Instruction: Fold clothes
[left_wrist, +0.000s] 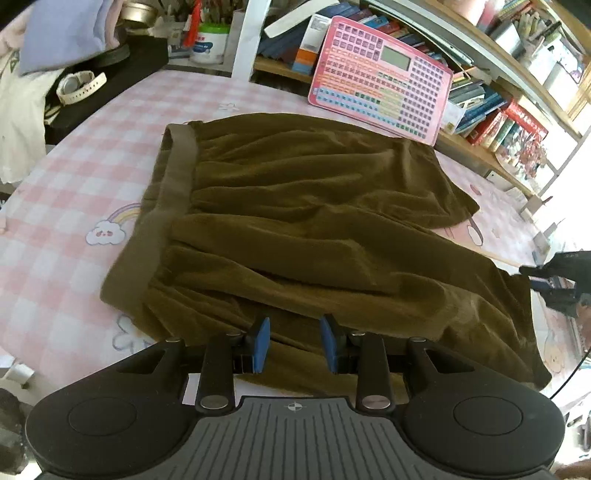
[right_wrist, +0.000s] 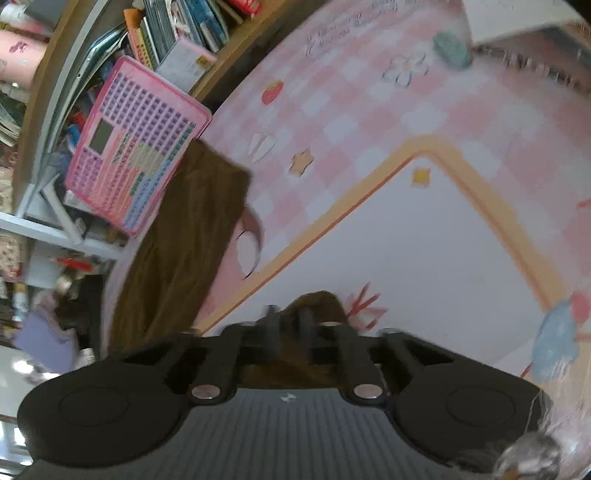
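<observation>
A pair of olive-brown shorts (left_wrist: 295, 221) lies spread on the pink checked table cover (left_wrist: 66, 206), waistband (left_wrist: 173, 184) to the left, legs to the right. My left gripper (left_wrist: 294, 343) is open, its blue pads just above the near edge of the shorts, holding nothing. My right gripper (right_wrist: 290, 317) is shut on the hem of a shorts leg (right_wrist: 314, 302); it also shows at the right edge of the left wrist view (left_wrist: 554, 280). The rest of the shorts (right_wrist: 184, 236) trails left in the blurred right wrist view.
A pink toy keyboard tablet (left_wrist: 380, 77) leans on a bookshelf (left_wrist: 491, 110) behind the shorts. A white watch (left_wrist: 79, 86), a jar and piled cloth lie at the far left. The cover carries cartoon prints (right_wrist: 406, 258).
</observation>
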